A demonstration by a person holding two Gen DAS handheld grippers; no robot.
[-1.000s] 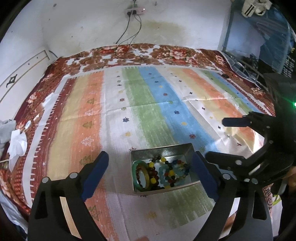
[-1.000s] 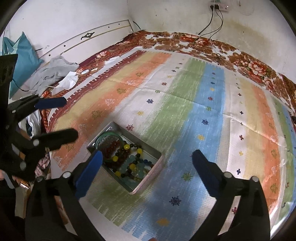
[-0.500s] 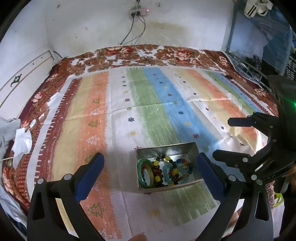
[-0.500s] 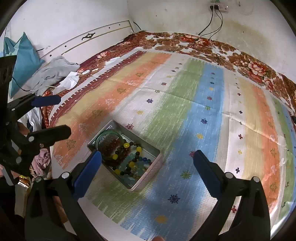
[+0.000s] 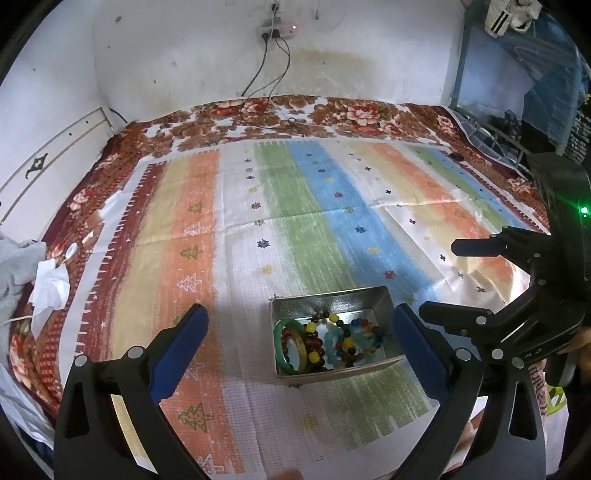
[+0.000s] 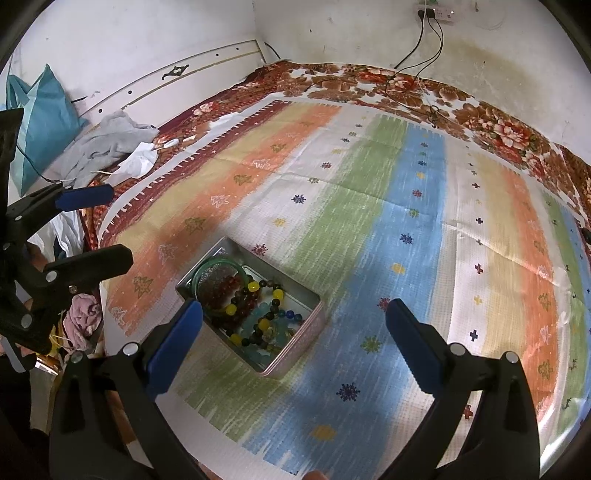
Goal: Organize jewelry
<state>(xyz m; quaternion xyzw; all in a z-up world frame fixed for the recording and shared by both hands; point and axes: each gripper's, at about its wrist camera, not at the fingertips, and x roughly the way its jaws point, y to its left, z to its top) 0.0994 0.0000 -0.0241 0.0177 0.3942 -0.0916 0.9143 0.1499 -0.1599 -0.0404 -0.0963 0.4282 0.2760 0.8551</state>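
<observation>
Tin: rectangular metal tin (image 5: 330,297) lies on the striped cloth (image 5: 295,206), near the cloth's front edge, across the green and blue stripes; open at the top
Contents: jewelry inside the tin; green bangle (image 5: 282,345) at one end; dark red bead bracelet (image 6: 236,291) beside it; strands of dark beads with yellow beads (image 6: 253,286) among them; pale blue beads (image 5: 332,341) toward the other end; all tangled together, none outside the tin
Left gripper (image 5: 301,326): jaws released and spread wide; blue pads either side of the tin, above it, not touching it; nothing held
Right gripper (image 6: 293,317): jaws released and spread wide; one blue pad overlaps the tin's near corner in the right wrist view, the other stands over the blue stripe; nothing held
Bed: striped cloth spread over a floral blanket (image 5: 332,114); grey garment (image 6: 103,144) and white tissue (image 5: 50,284) at the bed's side
Wall: power strip (image 5: 279,29) with cables hanging down to the blanket
</observation>
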